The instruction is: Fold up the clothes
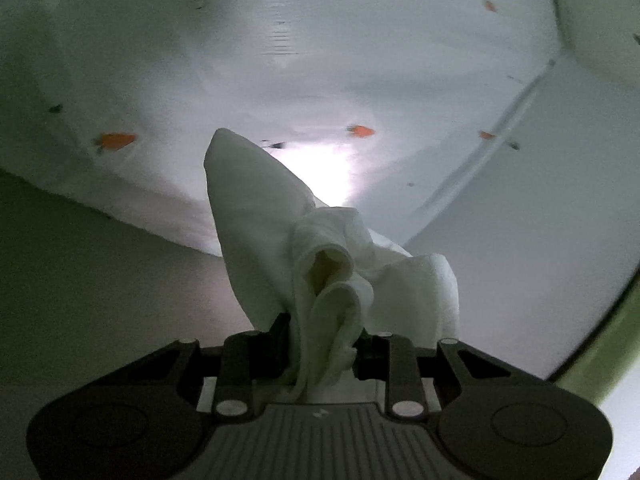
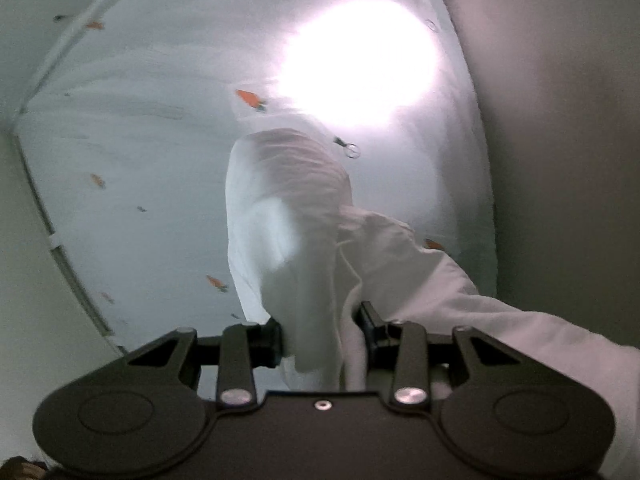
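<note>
The left tongs [image 1: 320, 344] are clamped on a bunched fold of the white garment [image 1: 288, 240], which stands up ahead of them. The right tongs [image 2: 322, 334] likewise grip a gathered part of this garment [image 2: 288, 220]; its carrot-print cloth spreads behind, backlit by a bright lamp [image 2: 356, 64].

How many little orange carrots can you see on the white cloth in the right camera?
5: top left, beside the glare, left, low middle, right past the gripped fold. Folds and glare may hide more.
</note>
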Demonstrator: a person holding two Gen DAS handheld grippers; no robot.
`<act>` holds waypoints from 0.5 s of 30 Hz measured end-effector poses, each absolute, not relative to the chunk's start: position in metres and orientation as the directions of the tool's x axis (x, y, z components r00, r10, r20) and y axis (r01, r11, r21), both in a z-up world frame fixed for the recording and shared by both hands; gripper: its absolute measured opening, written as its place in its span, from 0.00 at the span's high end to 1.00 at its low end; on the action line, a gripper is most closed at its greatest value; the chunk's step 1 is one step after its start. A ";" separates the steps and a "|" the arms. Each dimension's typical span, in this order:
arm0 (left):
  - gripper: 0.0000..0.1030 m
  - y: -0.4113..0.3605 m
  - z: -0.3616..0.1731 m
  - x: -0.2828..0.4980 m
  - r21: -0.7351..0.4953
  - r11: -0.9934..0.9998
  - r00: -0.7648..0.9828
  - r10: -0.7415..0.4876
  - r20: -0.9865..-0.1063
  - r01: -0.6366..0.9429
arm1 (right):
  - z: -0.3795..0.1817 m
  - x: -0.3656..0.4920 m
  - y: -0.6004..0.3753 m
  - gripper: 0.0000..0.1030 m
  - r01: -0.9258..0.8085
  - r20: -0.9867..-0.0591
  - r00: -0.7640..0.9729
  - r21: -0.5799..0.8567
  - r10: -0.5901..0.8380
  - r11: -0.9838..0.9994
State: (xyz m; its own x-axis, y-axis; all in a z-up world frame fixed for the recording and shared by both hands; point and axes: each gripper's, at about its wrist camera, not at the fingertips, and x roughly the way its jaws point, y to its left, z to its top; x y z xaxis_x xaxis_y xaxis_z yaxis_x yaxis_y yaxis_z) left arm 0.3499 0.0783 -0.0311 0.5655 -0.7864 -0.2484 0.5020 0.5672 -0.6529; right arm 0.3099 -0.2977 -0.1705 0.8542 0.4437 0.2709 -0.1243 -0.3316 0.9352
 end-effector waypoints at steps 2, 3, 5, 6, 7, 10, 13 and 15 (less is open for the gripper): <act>0.70 0.073 -0.027 0.340 -0.648 0.550 0.543 -0.805 -0.241 0.528 | -0.166 0.291 -0.301 0.62 -0.135 0.273 0.866 0.934 0.420 -0.330; 0.70 0.069 -0.026 0.337 -0.647 0.538 0.528 -0.815 -0.237 0.540 | -0.163 0.282 -0.302 0.62 -0.138 0.272 0.873 0.934 0.406 -0.329; 0.70 0.060 -0.027 0.332 -0.655 0.504 0.490 -0.842 -0.226 0.564 | -0.157 0.262 -0.306 0.62 -0.136 0.257 0.891 0.938 0.375 -0.320; 0.70 0.055 -0.029 0.332 -0.661 0.486 0.472 -0.854 -0.221 0.571 | -0.154 0.249 -0.309 0.62 -0.133 0.248 0.900 0.939 0.358 -0.316; 0.70 0.049 -0.032 0.331 -0.678 0.461 0.449 -0.868 -0.212 0.572 | -0.151 0.236 -0.312 0.62 -0.130 0.239 0.910 0.941 0.340 -0.312; 0.70 0.027 -0.042 0.327 -0.715 0.412 0.394 -0.896 -0.204 0.565 | -0.141 0.209 -0.327 0.62 -0.110 0.191 0.937 0.956 0.294 -0.272; 0.70 -0.003 -0.048 0.324 -0.723 0.393 0.356 -0.909 -0.215 0.567 | -0.133 0.180 -0.343 0.62 -0.087 0.143 0.957 0.971 0.251 -0.223; 0.70 -0.023 -0.052 0.321 -0.723 0.395 0.346 -0.911 -0.226 0.567 | -0.138 0.172 -0.364 0.62 -0.081 0.133 0.963 0.973 0.234 -0.218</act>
State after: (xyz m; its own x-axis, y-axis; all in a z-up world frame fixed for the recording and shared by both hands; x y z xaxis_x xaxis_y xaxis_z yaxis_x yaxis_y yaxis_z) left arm 0.3213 -0.0235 -0.0516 0.3465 -0.9105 -0.2255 0.5669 0.3948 -0.7230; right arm 0.1720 -0.3637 -0.1382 0.9631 0.2343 0.1327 -0.0810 -0.2179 0.9726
